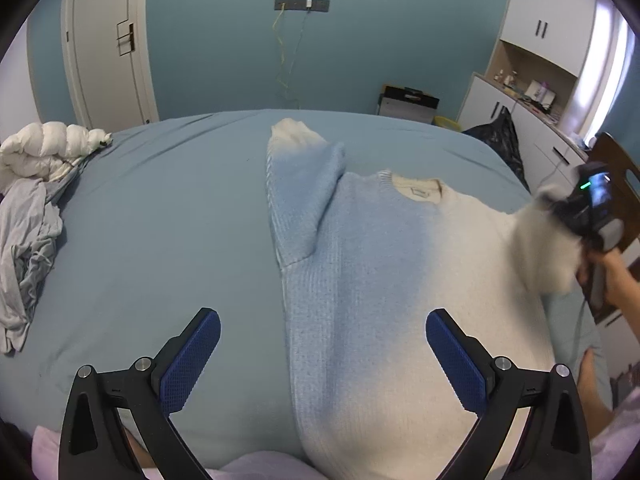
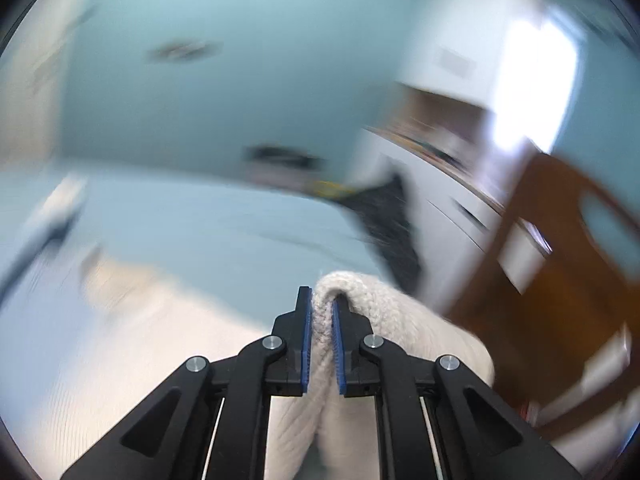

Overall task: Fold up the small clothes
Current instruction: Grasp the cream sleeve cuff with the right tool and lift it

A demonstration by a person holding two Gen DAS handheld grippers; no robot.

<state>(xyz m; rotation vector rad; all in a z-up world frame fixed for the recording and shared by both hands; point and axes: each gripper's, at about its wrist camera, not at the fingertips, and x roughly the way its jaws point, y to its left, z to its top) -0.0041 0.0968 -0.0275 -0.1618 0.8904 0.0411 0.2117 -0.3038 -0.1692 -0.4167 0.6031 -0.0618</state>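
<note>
Blue-to-cream ribbed knit sweater [image 1: 372, 280], label at the collar unreadable, lies flat on the blue-sheeted bed [image 1: 160, 208], toward its right edge, one sleeve folded up. Left gripper [image 1: 323, 338], textured blue pads, stands wide and empty above it. Right gripper [image 2: 321, 312] clamps the cream sleeve [image 2: 360, 300].

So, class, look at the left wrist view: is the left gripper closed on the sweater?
No: the left gripper hangs wide open above the sweater, its blue pads apart and touching nothing.

Blue-sheeted bed [image 1: 168, 208] under sweater [image 1: 360, 248], duvet [image 1: 44, 148], cloth [image 1: 28, 248].
</note>
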